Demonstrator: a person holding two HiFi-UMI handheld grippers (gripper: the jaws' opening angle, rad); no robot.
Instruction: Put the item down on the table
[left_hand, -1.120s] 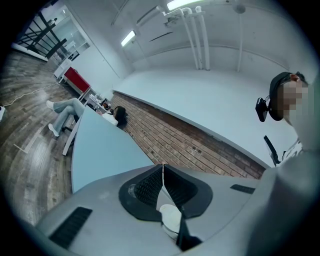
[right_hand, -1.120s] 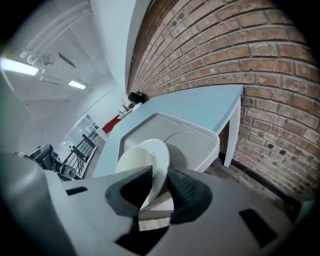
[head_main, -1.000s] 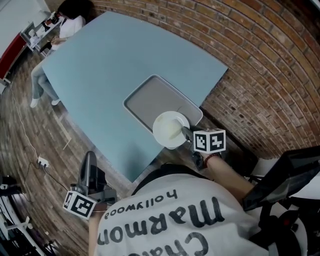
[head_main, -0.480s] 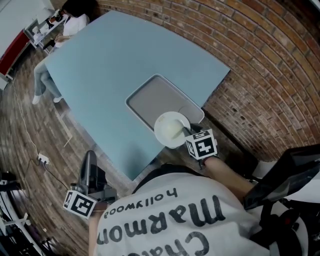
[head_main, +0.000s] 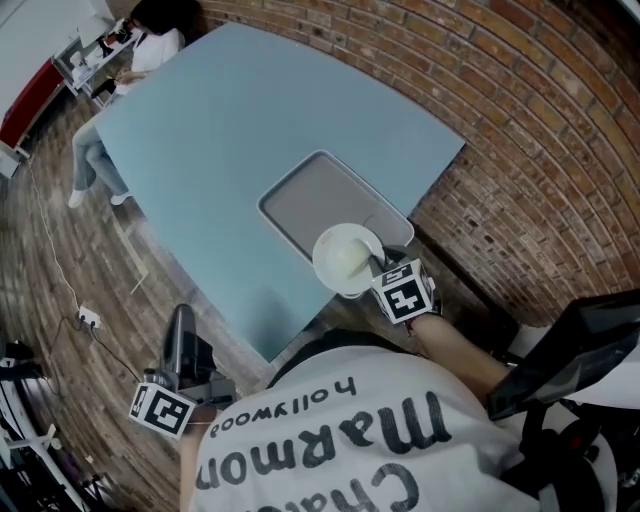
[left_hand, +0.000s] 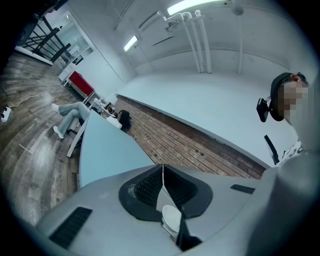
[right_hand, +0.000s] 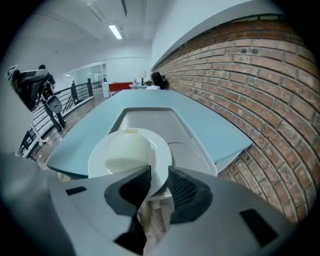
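Right gripper view: right tongs (right_hand: 159, 175) pinch the white bowl (right_hand: 125, 150) by its rim at the tray's (right_hand: 150, 117) near end on the surface (right_hand: 205, 120). Left tongs (left_hand: 162, 172) pressed together, empty.

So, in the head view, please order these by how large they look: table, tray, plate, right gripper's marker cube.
1. table
2. tray
3. plate
4. cube
Plate and cube seem held nearer the camera, so they may look larger than they are.
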